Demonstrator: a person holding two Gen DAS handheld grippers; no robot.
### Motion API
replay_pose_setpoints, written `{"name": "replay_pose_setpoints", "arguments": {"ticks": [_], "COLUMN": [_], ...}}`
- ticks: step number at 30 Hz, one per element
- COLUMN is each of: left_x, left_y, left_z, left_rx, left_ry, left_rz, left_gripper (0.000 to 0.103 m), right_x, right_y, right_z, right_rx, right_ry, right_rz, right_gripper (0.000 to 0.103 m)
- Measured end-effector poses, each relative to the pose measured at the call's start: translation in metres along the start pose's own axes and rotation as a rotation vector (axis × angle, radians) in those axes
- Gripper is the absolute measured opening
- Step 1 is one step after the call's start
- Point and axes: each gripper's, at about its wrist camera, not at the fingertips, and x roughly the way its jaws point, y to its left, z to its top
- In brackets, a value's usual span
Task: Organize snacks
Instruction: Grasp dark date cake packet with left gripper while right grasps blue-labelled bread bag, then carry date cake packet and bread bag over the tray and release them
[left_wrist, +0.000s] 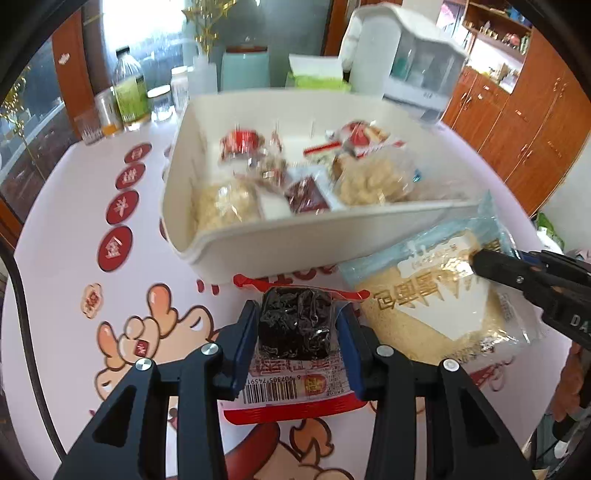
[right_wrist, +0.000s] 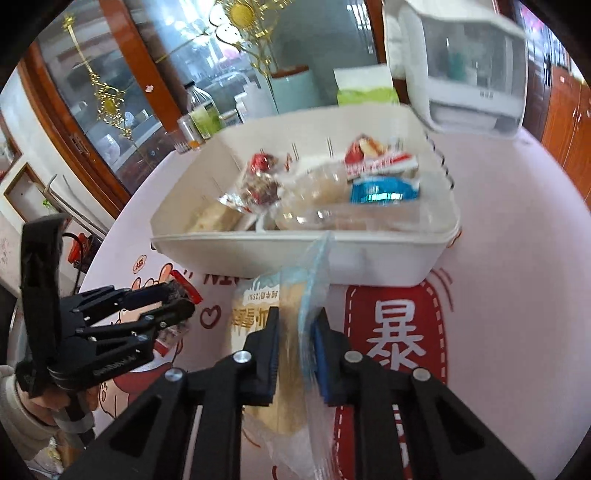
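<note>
Two grippers, the left gripper (left_wrist: 299, 328) and the right gripper (right_wrist: 295, 334), each clamp one snack packet; one white bin (left_wrist: 295, 243) holds several more packets; a few bottles stand behind it.

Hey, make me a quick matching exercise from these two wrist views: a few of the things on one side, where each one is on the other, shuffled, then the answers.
Things:
1. dark snack pack
2. bread bag
3. blue-wrapped snack
4. tissue box

Places:
A. lying inside the white bin
B. clamped in the right tongs
C. on the table behind the bin
D. clamped in the left tongs

Pairs: 1-D, 2-B, 3-A, 4-C
</note>
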Motion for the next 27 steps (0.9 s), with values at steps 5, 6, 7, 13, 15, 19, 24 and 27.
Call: {"name": "replay_pose_setpoints", "arguments": {"ticks": [5,6,7,13,15,19,24,27], "left_x": [-0.043,-0.051,-0.059,-0.108,-0.124,-0.148,-0.170,-0.178], "left_y": [-0.007,-0.008,-0.008,-0.011,-0.014,-0.017,-0.020,-0.021], "left_z": [0.013,0.016,0.021,0.057,0.070,0.099,0.137,0.157], "left_rx": [0.036,0.042,0.048,0.082,0.102,0.135,0.159,0.162], "left_ry": [-0.061,-0.073,-0.085,-0.173,-0.208,-0.261,-0.321,-0.348], "left_rz": [-0.004,-0.004,-0.004,0.018,0.033,0.079,0.130,0.148], "left_gripper": [0.040,0.040,0.040,0.040,0.040,0.041,0.041,0.041], "right_x": [-0.034,-0.042,-0.050,-0.086,-0.098,-0.120,-0.146,-0.159], "right_y": [0.013,0.014,0.015,0.025,0.028,0.035,0.043,0.047], "right_z": [0.010,0.013,0.018,0.048,0.059,0.084,0.119,0.141], "right_rx": [-0.049,-0.059,-0.071,-0.126,-0.142,-0.174,-0.202,-0.219], "right_ry": [-0.065,-0.079,-0.095,-0.183,-0.210,-0.266,-0.345,-0.392], "right_rz": [-0.018,-0.021,-0.025,-0.054,-0.066,-0.088,-0.134,-0.163], "right_gripper": [0.015,0.015,0.015,0.014,0.014,0.014,0.014,0.014]}}
